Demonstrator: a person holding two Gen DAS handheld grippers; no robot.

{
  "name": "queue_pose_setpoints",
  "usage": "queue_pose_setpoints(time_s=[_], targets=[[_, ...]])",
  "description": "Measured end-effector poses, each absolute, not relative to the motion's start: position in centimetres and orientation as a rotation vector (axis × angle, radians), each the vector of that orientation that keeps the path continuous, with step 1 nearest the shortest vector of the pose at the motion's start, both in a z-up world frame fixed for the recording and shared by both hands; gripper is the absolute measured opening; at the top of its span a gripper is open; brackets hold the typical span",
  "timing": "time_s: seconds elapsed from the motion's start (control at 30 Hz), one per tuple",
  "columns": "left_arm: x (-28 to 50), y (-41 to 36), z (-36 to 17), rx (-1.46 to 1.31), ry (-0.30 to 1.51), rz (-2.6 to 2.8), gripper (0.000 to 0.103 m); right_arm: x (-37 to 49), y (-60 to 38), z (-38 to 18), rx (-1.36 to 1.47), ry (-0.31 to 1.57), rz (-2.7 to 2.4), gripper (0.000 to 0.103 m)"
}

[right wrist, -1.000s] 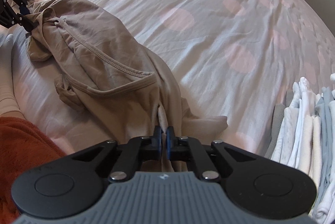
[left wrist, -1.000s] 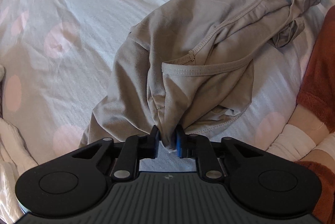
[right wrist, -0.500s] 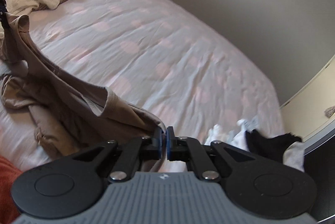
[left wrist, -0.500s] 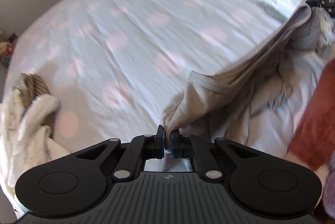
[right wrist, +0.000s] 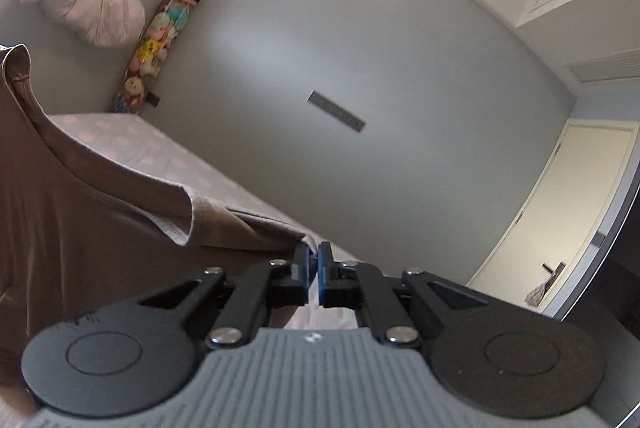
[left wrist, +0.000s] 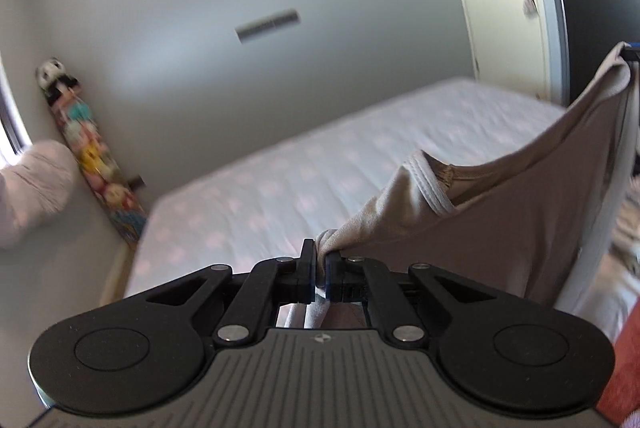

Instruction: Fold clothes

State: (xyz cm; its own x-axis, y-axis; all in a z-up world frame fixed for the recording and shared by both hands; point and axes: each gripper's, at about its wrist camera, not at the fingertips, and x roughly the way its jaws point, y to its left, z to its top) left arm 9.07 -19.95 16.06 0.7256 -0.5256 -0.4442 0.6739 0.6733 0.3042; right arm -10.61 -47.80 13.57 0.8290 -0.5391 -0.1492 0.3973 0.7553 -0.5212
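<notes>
the left hand-held gripper [left wrist: 318, 270] is pinching a bunched bit of the beige garment [left wrist: 520, 211] between its fingers, and the right hand-held gripper [right wrist: 314, 274] is nipping another edge of it, with only a thin fold reaching between its nearly closed fingers. the cloth is hanging in the air between the two, above the near edge of the bed [left wrist: 304, 183], its banded neckline [left wrist: 428, 183] sagging in the middle. holding it up by two spread points is probably letting the weight pull the creases out, so it can be laid flat for folding; whether it is going down or coming up, the views are not settling. the bed is wearing a pale sheet with faint pink dots. behind it a grey wall [right wrist: 340, 39] is carrying a hanging column of soft toys [right wrist: 160, 39] in the far corner, topped by a panda, beside a bundled pale curtain [right wrist: 80, 3].
</notes>
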Motion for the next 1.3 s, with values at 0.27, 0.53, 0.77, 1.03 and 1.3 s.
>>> queue_pose_setpoints(time_s=[0.27, 0.53, 0.77, 1.03, 1.3], targets=[[3.8, -16.6, 25.5, 0.374, 0.051, -0.650, 0.002, -14.3, -44.5, 21.6, -0.508, 0.053, -0.576, 0.004], [0.7, -15.5, 26.2, 0.368, -0.018, -0.653, 0.002, -17.3, -42.8, 22.4, -0.487, -0.028, -0.582, 0.004], [3.5, -17.3, 22.5, 0.422, 0.111, -0.679, 0.002, -15.4, -43.8, 20.6, -0.454, 0.017, -0.579, 0.005], [10.0, -21.5, 15.3, 0.511, 0.353, -0.723, 0.002, -7.8, -48.2, 13.2, -0.357, 0.242, -0.540, 0.005], [15.9, -24.0, 3.3, 0.577, 0.568, -0.745, 0.002, 0.5, -53.2, 1.9, -0.227, 0.484, -0.519, 0.005]])
